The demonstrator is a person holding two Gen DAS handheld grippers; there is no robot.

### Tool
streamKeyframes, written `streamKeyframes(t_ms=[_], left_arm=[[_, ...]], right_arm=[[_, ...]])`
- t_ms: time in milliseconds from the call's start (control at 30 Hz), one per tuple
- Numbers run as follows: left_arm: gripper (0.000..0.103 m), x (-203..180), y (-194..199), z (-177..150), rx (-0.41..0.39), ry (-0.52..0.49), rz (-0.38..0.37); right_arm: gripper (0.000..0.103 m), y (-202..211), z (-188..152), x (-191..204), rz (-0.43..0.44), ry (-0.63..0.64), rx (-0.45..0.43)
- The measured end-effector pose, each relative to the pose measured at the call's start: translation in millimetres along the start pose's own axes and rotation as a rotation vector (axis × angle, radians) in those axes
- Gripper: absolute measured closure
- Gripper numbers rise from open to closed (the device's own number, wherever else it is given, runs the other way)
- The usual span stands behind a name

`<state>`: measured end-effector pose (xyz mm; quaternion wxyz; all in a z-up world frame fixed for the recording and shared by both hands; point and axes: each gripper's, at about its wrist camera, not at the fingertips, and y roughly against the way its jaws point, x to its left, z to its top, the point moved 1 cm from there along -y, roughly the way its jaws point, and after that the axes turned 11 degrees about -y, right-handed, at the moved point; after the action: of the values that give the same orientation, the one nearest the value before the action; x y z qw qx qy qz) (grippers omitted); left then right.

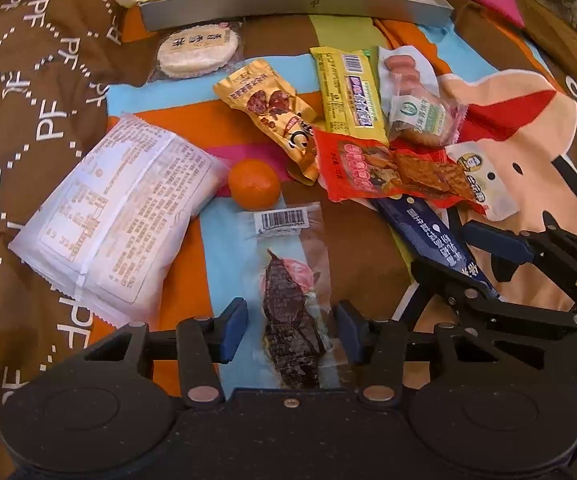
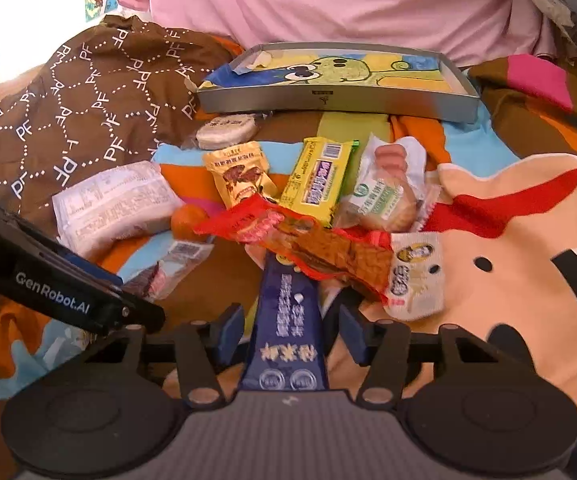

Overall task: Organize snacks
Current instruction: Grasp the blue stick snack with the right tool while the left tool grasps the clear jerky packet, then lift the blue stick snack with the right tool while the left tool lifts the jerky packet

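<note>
My left gripper (image 1: 291, 330) is open and low over the bedding. Its blue pads stand on either side of a clear packet of dark dried snack (image 1: 288, 288) without touching it. My right gripper (image 2: 291, 334) is also open, straddling a long dark-blue packet (image 2: 286, 312) that runs up under a red packet (image 2: 308, 248). In the left wrist view the right gripper (image 1: 476, 264) shows at the right edge around the blue packet (image 1: 420, 232). A grey tray (image 2: 328, 100) with a cartoon lining lies at the back.
Loose snacks lie on the patterned bedding: a large white packet (image 1: 116, 220), a mandarin (image 1: 254, 183), a gold packet (image 1: 272, 116), a yellow bar (image 1: 348, 92), a round rice cracker (image 1: 196, 54) and a biscuit pack (image 1: 420, 108). The left gripper's black body (image 2: 56, 292) crosses the right wrist view's left side.
</note>
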<state>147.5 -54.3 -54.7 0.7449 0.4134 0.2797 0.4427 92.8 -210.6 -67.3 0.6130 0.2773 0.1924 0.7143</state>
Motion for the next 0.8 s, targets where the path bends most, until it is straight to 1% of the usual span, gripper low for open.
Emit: streamKeyframes(t_ms=[133,200,267,300,333,367,500,567,700,800], left_arm=[[0.052,5,-3,1,0.002,0.035,-0.009],[0.052,6,-4,2,0.005,0.049,-0.010],[0.053,6,-3,2,0.005,0.054,-0.006],[0.054,5,-2,2,0.004,0.056,-0.001],[0.054,4,-1,1,0.005,0.058,0.005],[0.055,3,1,0,0.005,0.059,0.008],[0.057,3,8,-6,0.013,0.077,0.007],[0.057,1,12,-9,0.022,0.068,0.006],[0.057,-4,19,-14,0.034,0.047,0.006],[0.057,-1,26,-18,0.031,0.055,0.007]], right_arm=[[0.043,-16,2,0,-0.001,-0.025,0.032],[0.043,-17,1,0,-0.001,-0.027,0.035],[0.045,-16,1,0,-0.003,-0.028,0.033],[0.050,-15,0,0,-0.004,-0.027,0.033],[0.059,-14,0,1,-0.008,-0.027,0.032],[0.062,-12,-1,1,-0.014,-0.026,0.031],[0.064,-1,-4,3,0.002,-0.038,0.055],[0.065,8,-7,5,0.018,-0.038,0.074],[0.067,23,-15,17,0.015,0.029,0.095],[0.068,35,-23,30,-0.027,0.155,0.064]])
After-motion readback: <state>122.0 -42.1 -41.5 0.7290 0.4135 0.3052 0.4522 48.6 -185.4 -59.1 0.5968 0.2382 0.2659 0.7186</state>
